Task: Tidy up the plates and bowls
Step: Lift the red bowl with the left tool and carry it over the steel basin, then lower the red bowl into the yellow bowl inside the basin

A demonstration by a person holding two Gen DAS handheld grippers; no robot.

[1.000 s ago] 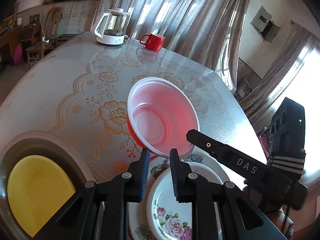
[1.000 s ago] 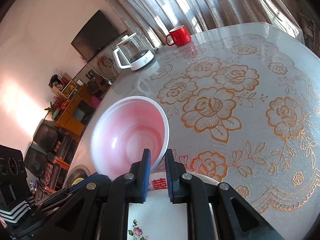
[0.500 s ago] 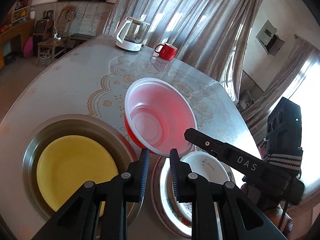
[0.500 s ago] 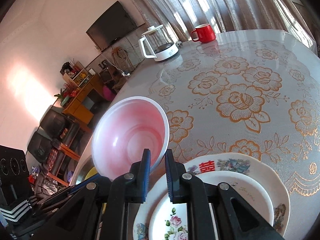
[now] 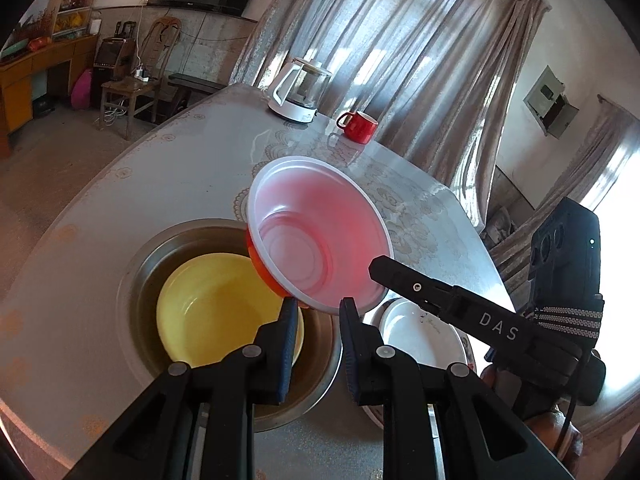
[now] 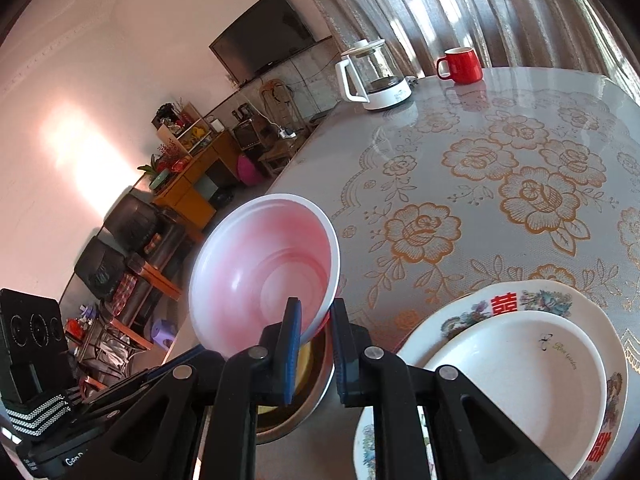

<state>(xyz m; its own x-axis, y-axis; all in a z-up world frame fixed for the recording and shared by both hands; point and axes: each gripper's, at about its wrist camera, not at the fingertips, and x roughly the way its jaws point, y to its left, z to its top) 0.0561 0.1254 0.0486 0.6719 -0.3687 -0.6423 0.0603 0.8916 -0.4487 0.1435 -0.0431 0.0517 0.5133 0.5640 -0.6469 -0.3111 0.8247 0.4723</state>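
Note:
A red plastic bowl with a white inside [image 5: 316,236] hangs in the air over the steel basin [image 5: 136,264]. A yellow bowl [image 5: 212,308] lies in that basin. My left gripper [image 5: 318,308] and my right gripper [image 6: 316,312] are each shut on the red bowl's [image 6: 260,272] near rim. The right gripper's arm crosses the left wrist view at the right. A white bowl [image 6: 536,376] sits on a flowered plate [image 6: 520,300] to the right of the basin. The basin's rim [image 6: 316,384] shows under the right gripper.
A glass kettle on a white base [image 5: 298,92] and a red mug [image 5: 358,126] stand at the table's far side. The tablecloth with gold flowers [image 6: 520,192] stretches to the right. Furniture stands beyond the table's left edge.
Both grippers have carried the red bowl up and to the left, from beside the plates to over the basin with the yellow bowl.

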